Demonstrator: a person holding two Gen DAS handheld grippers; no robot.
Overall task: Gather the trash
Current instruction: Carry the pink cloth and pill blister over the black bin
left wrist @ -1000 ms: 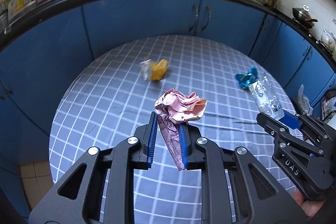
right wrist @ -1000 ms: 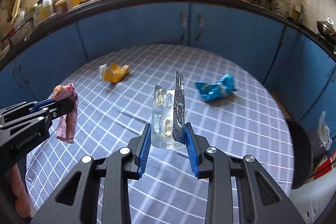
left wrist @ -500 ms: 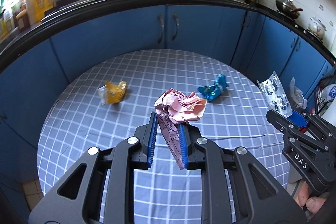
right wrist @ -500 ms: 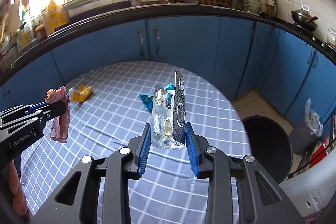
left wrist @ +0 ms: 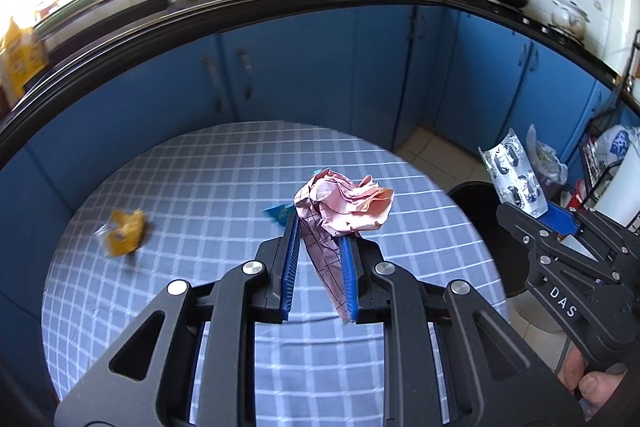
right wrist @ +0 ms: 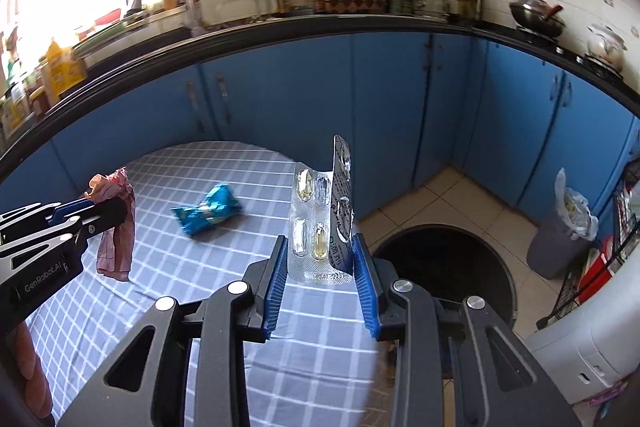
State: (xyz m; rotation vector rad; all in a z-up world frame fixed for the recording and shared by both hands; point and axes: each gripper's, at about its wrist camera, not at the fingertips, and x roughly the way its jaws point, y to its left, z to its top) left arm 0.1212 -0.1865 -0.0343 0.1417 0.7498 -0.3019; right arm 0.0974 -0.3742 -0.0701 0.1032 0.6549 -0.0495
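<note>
My left gripper [left wrist: 319,231] is shut on a crumpled pink paper [left wrist: 344,205], held above the round table with its checked cloth [left wrist: 224,187]. My right gripper [right wrist: 321,247] is shut on a bent silver pill blister pack [right wrist: 322,215], near the table's right edge. A round black bin [right wrist: 444,263] stands on the floor just right of the table. The left wrist view also shows the right gripper [left wrist: 540,215] with the blister pack [left wrist: 514,175]. A blue wrapper [right wrist: 210,209] and a yellow wrapper [left wrist: 124,231] lie on the cloth.
Blue kitchen cabinets [right wrist: 400,99] curve behind the table under a black counter full of bottles and pots. A grey bin with a bag [right wrist: 560,235] and a white appliance [right wrist: 588,343] stand on the tiled floor at right.
Both grippers have swung to the right over the table with their loads still held. The black bin has come into view beyond the table's right edge.
</note>
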